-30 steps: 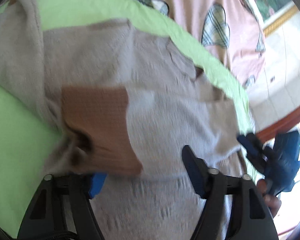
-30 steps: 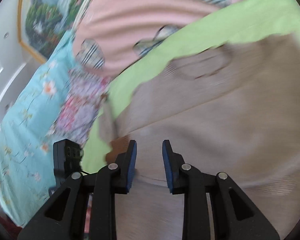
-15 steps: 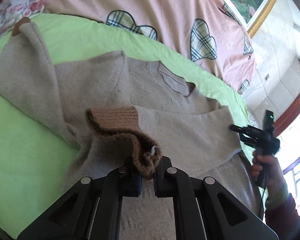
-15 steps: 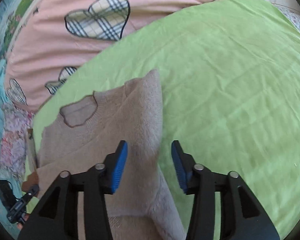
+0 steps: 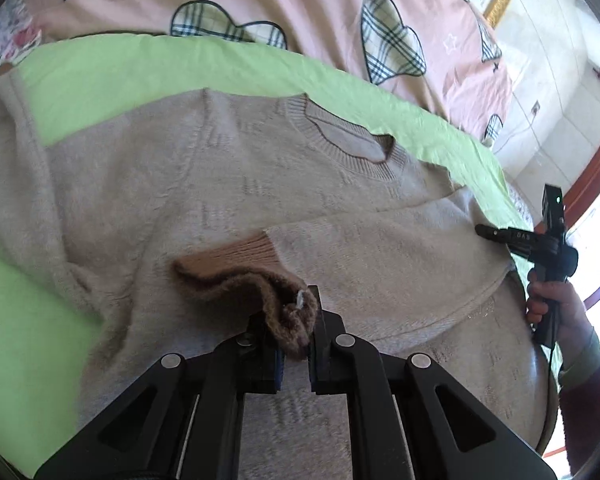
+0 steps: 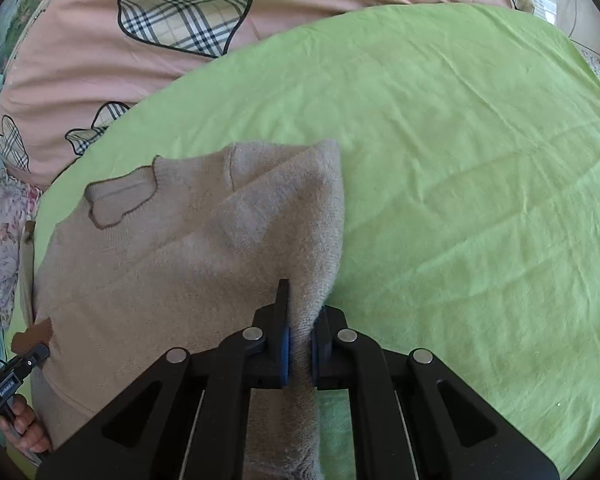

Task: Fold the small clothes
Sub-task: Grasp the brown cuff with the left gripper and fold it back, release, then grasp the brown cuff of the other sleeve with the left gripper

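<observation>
A beige knit sweater (image 5: 180, 184) lies face up on a green sheet (image 5: 20, 320), its neckline (image 5: 352, 140) toward the far side. One sleeve is folded across the chest. My left gripper (image 5: 292, 322) is shut on that sleeve's brown cuff (image 5: 228, 276), which bunches between the pads. In the right wrist view my right gripper (image 6: 302, 320) is closing tight on the sweater's (image 6: 172, 264) folded right edge (image 6: 324, 220), pads pressing the knit. Each gripper shows small in the other's view: the right gripper (image 5: 485, 232) at the sweater's side, the left gripper (image 6: 40, 354) by the cuff (image 6: 36, 330).
The other sleeve (image 5: 16, 140) stretches out at the far left. A pink quilt with plaid hearts (image 5: 300, 8) borders the sheet at the back. Floral bedding (image 6: 0, 220) lies beyond the sweater's left side. Bare green sheet (image 6: 460, 180) spreads to the right of the sweater.
My left gripper shut on the brown cuff and has kept hold. My right gripper swung across to the sweater's right edge, stood open over it, and has now shut on it.
</observation>
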The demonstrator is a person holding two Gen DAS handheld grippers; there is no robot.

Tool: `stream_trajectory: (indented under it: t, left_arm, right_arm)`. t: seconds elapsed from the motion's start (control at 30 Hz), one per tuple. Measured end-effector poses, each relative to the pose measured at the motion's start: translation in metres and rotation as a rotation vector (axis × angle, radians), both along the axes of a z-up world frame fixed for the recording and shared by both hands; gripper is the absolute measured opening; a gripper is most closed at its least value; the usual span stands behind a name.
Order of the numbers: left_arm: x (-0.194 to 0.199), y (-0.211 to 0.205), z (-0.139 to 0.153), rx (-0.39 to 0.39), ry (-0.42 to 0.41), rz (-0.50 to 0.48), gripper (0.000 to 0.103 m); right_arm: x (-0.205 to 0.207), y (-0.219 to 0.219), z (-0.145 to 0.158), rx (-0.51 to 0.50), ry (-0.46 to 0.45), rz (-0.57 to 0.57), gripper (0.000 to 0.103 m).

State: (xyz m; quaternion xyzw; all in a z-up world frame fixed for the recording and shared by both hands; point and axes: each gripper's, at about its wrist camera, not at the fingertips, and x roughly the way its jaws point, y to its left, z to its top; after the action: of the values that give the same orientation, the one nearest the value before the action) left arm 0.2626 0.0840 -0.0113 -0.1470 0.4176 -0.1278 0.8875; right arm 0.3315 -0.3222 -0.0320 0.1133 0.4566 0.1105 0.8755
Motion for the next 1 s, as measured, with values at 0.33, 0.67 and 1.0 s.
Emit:
stream_trajectory:
  t: [0.33,0.67,1.0]
  left_arm:
    - [-0.025,0.029,0.006,0.011,0.021,0.054,0.014]
    - [-0.047,0.089,0.029,0.005,-0.002,0.219,0.056]
    - [0.048,0.173,0.05,0.037,0.04,0.399,0.084]
  right_arm:
    - [-0.04,-0.009,0.034,-0.01,-0.081,-0.091,0.023]
    - [-0.12,0.088,0.017,0.197,-0.015,0.196,0.053]
    - [-0.143,0.134,-0.011,0.232,0.07,0.293,0.054]
